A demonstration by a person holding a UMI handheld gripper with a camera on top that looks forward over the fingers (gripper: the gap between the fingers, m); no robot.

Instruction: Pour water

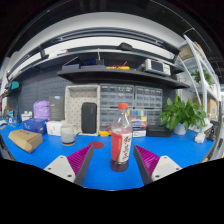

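A clear bottle (pixel 121 140) with a red cap and a red-and-white label stands upright on the blue table (pixel 170 148). It sits between my two fingers, with a gap on each side of it. My gripper (pixel 112 158) is open, its magenta pads (pixel 81 157) flanking the bottle's base. A small grey cup (pixel 68 134) stands farther back to the left of the bottle.
A tan loaf-like object (pixel 25 140) lies at the far left. A white box (pixel 54 127), a purple item (pixel 41 109) and a dark speaker-like block (pixel 89 117) stand at the back. A potted plant (pixel 183 113) is at the right. Shelves (pixel 110 72) hang above.
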